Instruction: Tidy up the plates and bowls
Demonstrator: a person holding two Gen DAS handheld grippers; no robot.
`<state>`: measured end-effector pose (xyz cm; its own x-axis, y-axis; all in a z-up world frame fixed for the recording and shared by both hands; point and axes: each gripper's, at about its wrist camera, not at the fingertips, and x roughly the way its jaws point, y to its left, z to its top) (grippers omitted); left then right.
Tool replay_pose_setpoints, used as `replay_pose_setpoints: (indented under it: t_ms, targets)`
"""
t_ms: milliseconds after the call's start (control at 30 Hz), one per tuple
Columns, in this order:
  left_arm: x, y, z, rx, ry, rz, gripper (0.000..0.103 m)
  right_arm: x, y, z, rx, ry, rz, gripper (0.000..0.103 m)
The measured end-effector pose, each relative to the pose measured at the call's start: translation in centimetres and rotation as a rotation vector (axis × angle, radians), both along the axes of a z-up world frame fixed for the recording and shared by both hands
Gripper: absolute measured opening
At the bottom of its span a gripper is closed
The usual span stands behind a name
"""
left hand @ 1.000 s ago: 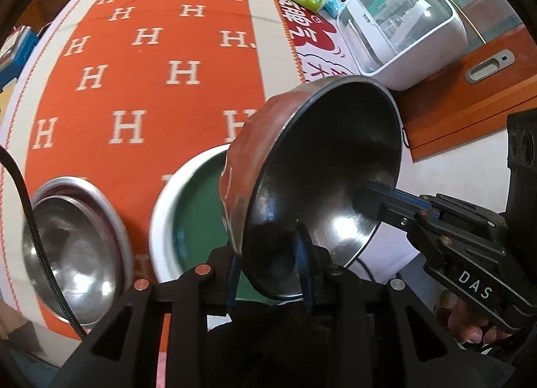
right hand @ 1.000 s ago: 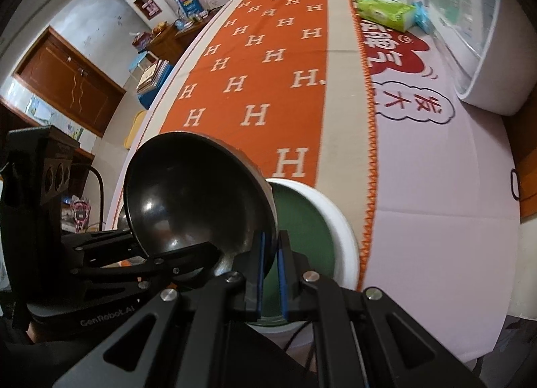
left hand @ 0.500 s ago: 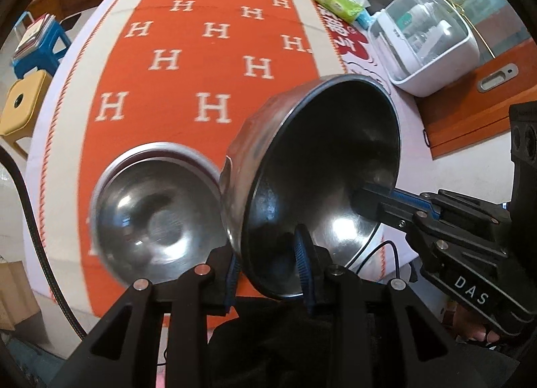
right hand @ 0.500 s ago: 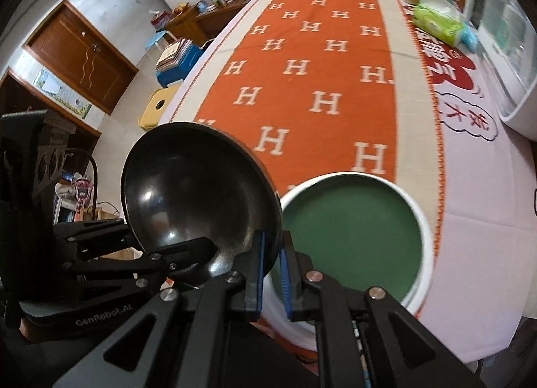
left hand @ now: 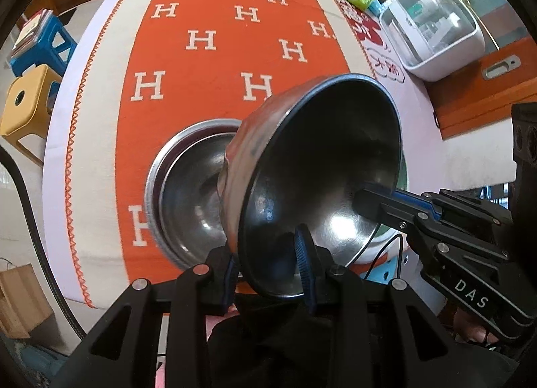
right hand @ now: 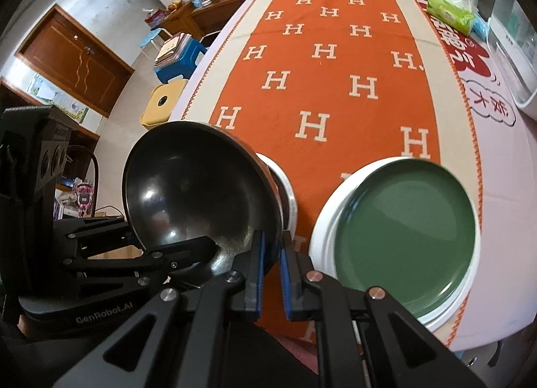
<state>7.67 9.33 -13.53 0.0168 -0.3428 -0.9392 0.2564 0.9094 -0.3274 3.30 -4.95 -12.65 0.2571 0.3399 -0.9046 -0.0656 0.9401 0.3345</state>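
Steel is the material in play: a round stainless-steel bowl with a dark reflective inside (left hand: 322, 180) is held tilted in the air by both tools at once; the left gripper (left hand: 268, 263) has its jaws closed on the near rim, one blue-padded finger inside and one outside, and the right gripper (right hand: 272, 253) pinches another part of the same rim in the same way, its jaws almost together. Compared with a second ago the pair has carried the bowl sideways across the tabletop (left hand: 100, 126); the round green plate with a white rim (right hand: 402, 220), formerly directly beneath the bowl, now lies clear to the right, and a second, empty stainless-steel bowl resting on the orange cloth (left hand: 188, 193) has come directly behind and below the held one. Judging by that shift, the held bowl is being lined up to nest into the resting one, with lowering and release yet to come. Readable writing: white "H" letters repeat over the orange cloth patterned with H marks (right hand: 335, 86); "DAS" is printed on the right tool's body in the left view; "GenRobot.AI" on the left tool's body in the right view; red Chinese characters mark the white cover at the tabletop's right side, too distorted to read with confidence.
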Motion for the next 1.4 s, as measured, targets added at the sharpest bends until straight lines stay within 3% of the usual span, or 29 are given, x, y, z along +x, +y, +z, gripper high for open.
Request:
replay_pose_setpoints:
  t_ms: [367, 633, 933, 1200, 1400]
  targets:
    - [0.9, 1.0, -3.3, 0.022, 0.096, -0.182, 0.033, -1.3, 2.2, -3.0, -0.009, 0.069, -0.170, 0.011]
    - [1.3, 0.8, -4.4, 0.039, 0.121, -0.300, 0.035, -2.7, 2.6, -3.8, 0.009, 0.083, -0.313, 0.012]
    - [1.9, 0.4, -4.4, 0.046, 0.100, -0.349, 0.038, -3.2, 3.0, -4.1, 0.029, 0.075, -0.387, 0.013]
    - [2.1, 0.8, -3.1, 0.036, 0.024, -0.387, 0.055, -3.3, 2.8, -3.8, 0.042, 0.056, -0.447, 0.015]
    - [3.1, 1.2, -2.3, 0.035, 0.001, -0.400, 0.058, -3.7, 2.5, -3.9, 0.064, 0.062, -0.497, 0.015]
